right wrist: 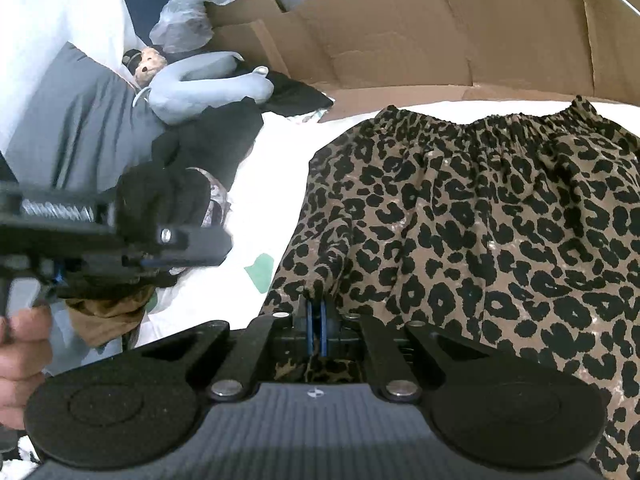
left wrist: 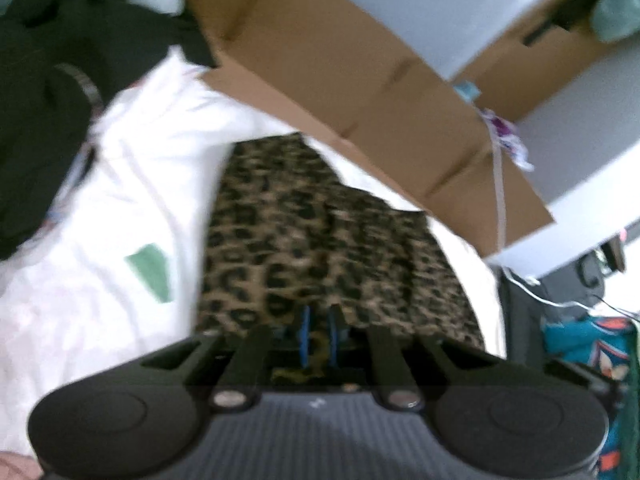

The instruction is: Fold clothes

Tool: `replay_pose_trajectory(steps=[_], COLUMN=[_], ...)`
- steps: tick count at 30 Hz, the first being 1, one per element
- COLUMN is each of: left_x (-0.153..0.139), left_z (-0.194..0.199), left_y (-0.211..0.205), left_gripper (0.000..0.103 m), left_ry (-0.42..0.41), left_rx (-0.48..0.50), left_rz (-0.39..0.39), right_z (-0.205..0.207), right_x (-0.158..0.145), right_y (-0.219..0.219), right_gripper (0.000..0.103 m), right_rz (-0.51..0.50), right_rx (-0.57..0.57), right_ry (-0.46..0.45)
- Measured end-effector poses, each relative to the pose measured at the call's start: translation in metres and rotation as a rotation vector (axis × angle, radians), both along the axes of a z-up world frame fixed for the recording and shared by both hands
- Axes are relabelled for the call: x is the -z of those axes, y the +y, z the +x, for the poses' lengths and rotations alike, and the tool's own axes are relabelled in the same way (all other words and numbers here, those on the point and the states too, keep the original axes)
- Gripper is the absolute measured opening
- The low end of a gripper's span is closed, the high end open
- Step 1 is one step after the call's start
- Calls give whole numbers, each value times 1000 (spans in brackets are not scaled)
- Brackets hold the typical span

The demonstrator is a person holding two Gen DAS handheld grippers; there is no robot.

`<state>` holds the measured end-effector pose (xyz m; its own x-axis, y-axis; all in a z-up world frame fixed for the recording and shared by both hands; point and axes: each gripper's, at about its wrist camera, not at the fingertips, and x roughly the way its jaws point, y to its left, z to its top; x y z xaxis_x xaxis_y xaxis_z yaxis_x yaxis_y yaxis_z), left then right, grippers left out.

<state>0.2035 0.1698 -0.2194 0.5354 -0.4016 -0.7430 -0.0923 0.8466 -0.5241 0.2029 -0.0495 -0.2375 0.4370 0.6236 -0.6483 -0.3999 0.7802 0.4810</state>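
While the leopard-print skirt (right wrist: 480, 208) lies spread on a white sheet (right wrist: 276, 168), my right fingers (right wrist: 317, 316) are pinched together on a fold of its thin, crinkled cloth near the hem, the blue pads closed with fabric bunched behind them. My left fingers (left wrist: 319, 328) stand nearly closed as well, a wisp of the same spotted fabric caught between their blue pads at another part of the edge. Gathered elastic ruffles the skirt's waistband (right wrist: 520, 120) at the far side. Flat brown cardboard (right wrist: 400, 40), creased into panels, runs along behind it. Off to my left sit a soft grey plush toy (right wrist: 200, 84), dark rumpled clothes (right wrist: 224, 140) and a smooth grey pillow (right wrist: 72, 128). A small green patch (right wrist: 261, 272) marks the sheet just beside the skirt.
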Motion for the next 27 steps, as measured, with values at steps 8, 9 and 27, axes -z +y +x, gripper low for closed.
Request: replay_pose_trajectory(steps=[8, 9, 27], left_x=[33, 35, 60], left_z=[-11, -10, 1], left_y=[23, 22, -42], left_gripper=[12, 12, 14], left_ry=[100, 104, 169], left_rx=[-75, -72, 103], left_rz=[24, 25, 61], right_z=[1, 1, -8], right_x=[-15, -19, -44], right_y=[-38, -45, -175], right_gripper=[1, 1, 1], right_rz=[29, 35, 48], right_rx=[67, 76, 286], right_ry=[15, 13, 44])
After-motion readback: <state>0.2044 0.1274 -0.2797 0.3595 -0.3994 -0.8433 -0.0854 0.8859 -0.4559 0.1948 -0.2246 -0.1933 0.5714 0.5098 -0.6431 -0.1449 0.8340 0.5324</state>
